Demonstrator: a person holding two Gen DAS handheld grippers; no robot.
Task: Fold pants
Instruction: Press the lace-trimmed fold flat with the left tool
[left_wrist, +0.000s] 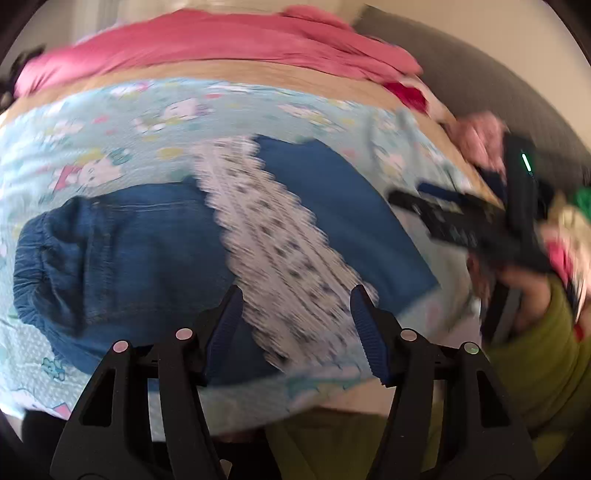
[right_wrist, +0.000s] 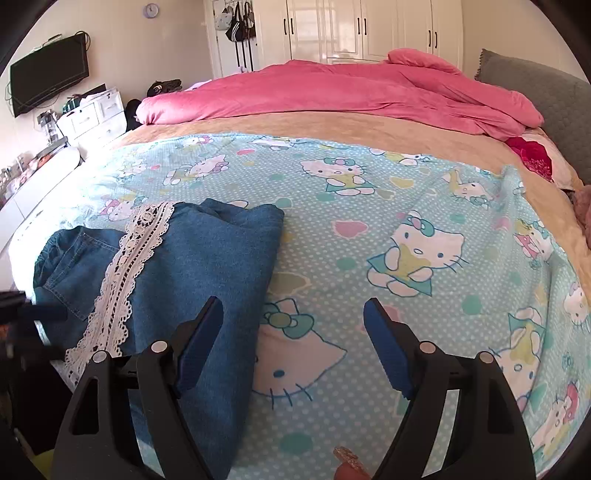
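Observation:
Blue denim pants (left_wrist: 140, 236) with a white lace strip (left_wrist: 273, 236) lie folded on a cartoon-cat bedsheet (left_wrist: 110, 122). The left wrist view is blurred. My left gripper (left_wrist: 297, 299) hovers over the lace, open, with nothing pressed between its pads. In the right wrist view the pants (right_wrist: 207, 266) lie at the left with the lace strip (right_wrist: 125, 273) running down them. My right gripper (right_wrist: 293, 304) stands open beside the pants' right edge, its left finger (right_wrist: 201, 332) over the denim, the right one over bare sheet (right_wrist: 369, 192). The right gripper (left_wrist: 461, 221) also shows at the right of the left view.
A pink duvet (right_wrist: 351, 92) lies heaped across the far side of the bed, with a grey headboard cushion (right_wrist: 546, 92) at the right. White drawers (right_wrist: 92, 118) and a wall television (right_wrist: 48, 81) stand to the left. A green sleeve (left_wrist: 535, 362) shows at the lower right.

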